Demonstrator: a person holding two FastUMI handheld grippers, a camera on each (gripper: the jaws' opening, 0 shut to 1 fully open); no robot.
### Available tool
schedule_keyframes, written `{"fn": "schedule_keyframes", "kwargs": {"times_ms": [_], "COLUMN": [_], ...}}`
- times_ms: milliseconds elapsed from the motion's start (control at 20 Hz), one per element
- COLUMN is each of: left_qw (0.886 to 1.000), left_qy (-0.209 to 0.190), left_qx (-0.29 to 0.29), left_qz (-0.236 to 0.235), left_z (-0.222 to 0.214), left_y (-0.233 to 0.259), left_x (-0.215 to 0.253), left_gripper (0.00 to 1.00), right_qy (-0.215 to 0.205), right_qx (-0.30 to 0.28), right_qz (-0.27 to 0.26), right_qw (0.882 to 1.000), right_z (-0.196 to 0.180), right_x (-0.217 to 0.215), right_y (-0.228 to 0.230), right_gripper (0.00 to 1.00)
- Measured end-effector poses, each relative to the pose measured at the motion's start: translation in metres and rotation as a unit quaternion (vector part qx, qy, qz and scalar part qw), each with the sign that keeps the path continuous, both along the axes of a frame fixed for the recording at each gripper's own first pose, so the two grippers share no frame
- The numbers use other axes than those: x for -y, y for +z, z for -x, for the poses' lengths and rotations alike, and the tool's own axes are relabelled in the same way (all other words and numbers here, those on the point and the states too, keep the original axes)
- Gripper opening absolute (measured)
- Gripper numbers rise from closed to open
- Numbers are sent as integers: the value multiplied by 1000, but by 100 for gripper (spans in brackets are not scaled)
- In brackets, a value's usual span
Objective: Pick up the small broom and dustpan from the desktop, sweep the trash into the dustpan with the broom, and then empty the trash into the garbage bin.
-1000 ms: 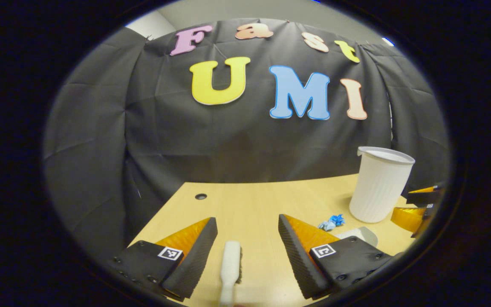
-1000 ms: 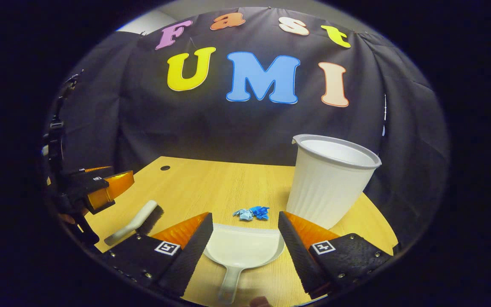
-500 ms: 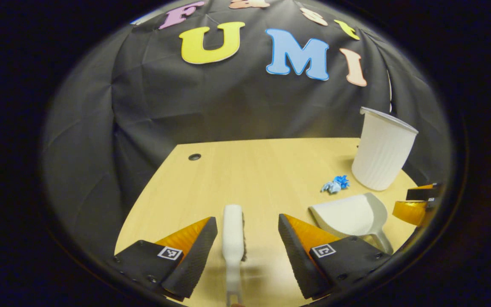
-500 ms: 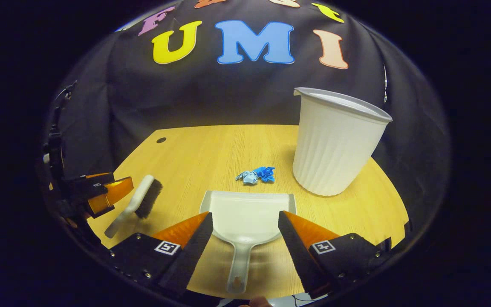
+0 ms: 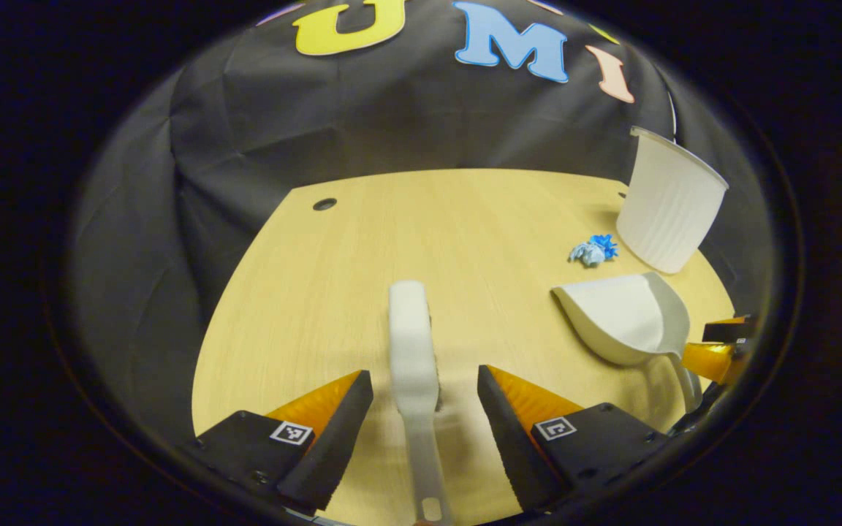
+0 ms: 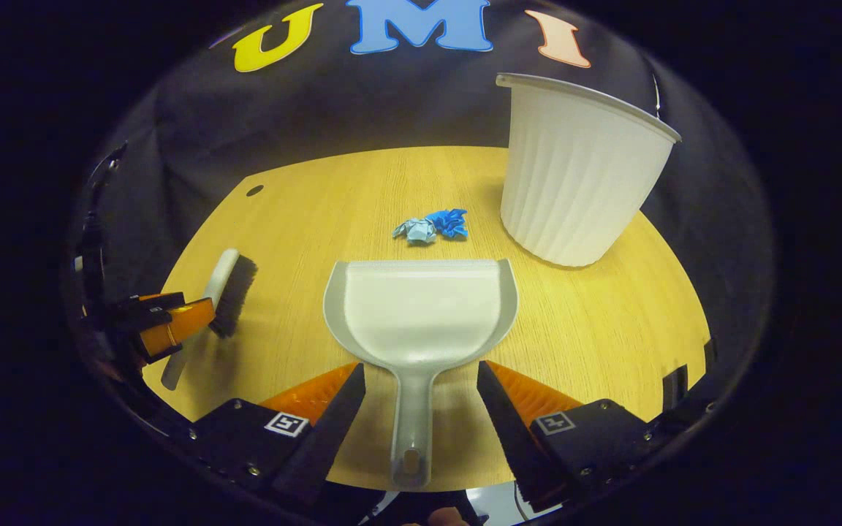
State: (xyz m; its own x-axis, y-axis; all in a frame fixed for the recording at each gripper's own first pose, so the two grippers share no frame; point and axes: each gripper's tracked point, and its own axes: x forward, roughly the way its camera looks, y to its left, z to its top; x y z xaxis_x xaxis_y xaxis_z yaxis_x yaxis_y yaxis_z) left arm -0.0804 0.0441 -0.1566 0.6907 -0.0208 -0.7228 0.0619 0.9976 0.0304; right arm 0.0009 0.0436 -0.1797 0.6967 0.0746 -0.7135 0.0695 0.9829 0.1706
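Note:
A small white broom (image 5: 414,351) with dark bristles lies on the wooden desktop (image 5: 362,256), its handle running between the fingers of my open left gripper (image 5: 425,387), which hangs above it. The broom (image 6: 227,288) also lies at the left in the right gripper view, next to the left gripper (image 6: 165,329). A white dustpan (image 6: 421,310) rests flat on the desk, its handle between the fingers of my open right gripper (image 6: 421,383). Crumpled blue paper trash (image 6: 430,225) sits just beyond the pan's mouth. The dustpan (image 5: 629,318) and trash (image 5: 593,250) lie to the right in the left gripper view.
A tall white ribbed garbage bin (image 6: 574,175) stands upright at the back right of the desk, close to the trash. A small round cable hole (image 6: 253,191) sits near the far left corner. The black cloth wall closes off the back.
Both views have tilted downward and pulled back over the second, so the broom and dustpan now show in full, handles lying between the open fingers. No object has shifted on the desk.

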Motion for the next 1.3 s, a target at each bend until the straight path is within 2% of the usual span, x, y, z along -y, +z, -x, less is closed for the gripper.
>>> {"fn": "schedule_keyframes", "kwargs": {"times_ms": [100,200,250,300,450,500,650,750,800,850,900,1050,1100,1150,1250,1300], "left_qw": [1000,999,999,999,997,996,996,996,995,996,996,996,996,995,996,996], "left_qy": [-4,-4,-4,-2,7,9,6,7,9,8,6,-1,-3,-6,-6,-6], "left_qx": [-17,-35,-45,-54,-79,-85,-91,-94,-97,-93,-94,-91,-91,-91,-90,-90], "left_qz": [-1,-6,-5,-2,3,3,-1,-7,-8,-10,-13,-23,-24,-26,-29,-29], "left_z": [2,5,7,9,14,14,10,6,7,4,2,0,-3,-3,-5,-6], "left_y": [-6,-14,-18,-21,-31,-33,-38,-41,-42,-40,-41,-41,-40,-40,-40,-38], "left_x": [-2,-5,-5,-5,-5,-5,-7,-9,-9,-9,-9,-8,-8,-8,-7,-6], "left_gripper": [95,98,92,98,92,98,95,86,82,68,71,56,54,53,54,51], "right_qy": [-1,-3,-4,-4,0,2,8,11,11,14,14,22,23,25,26,31], "right_qx": [-20,-38,-46,-55,-74,-79,-90,-93,-93,-96,-97,-99,-96,-94,-92,-97], "right_qz": [-10,-16,-19,-21,-26,-23,-25,-26,-25,-25,-22,-18,-18,-17,-14,-11], "right_qw": [1000,999,999,998,997,997,996,995,995,995,995,995,995,995,995,995], "right_z": [1,-2,-4,-6,-11,-13,-18,-22,-23,-24,-24,-23,-24,-23,-27,-27], "right_x": [-5,-6,-8,-9,-12,-13,-15,-15,-14,-15,-12,-9,-6,-7,-5,-5], "right_y": [-9,-19,-26,-31,-42,-45,-51,-53,-53,-55,-56,-56,-56,-53,-55,-57], "right_gripper": [96,96,96,96,97,97,96,96,94,78,77,74,74,52,48,37]}}
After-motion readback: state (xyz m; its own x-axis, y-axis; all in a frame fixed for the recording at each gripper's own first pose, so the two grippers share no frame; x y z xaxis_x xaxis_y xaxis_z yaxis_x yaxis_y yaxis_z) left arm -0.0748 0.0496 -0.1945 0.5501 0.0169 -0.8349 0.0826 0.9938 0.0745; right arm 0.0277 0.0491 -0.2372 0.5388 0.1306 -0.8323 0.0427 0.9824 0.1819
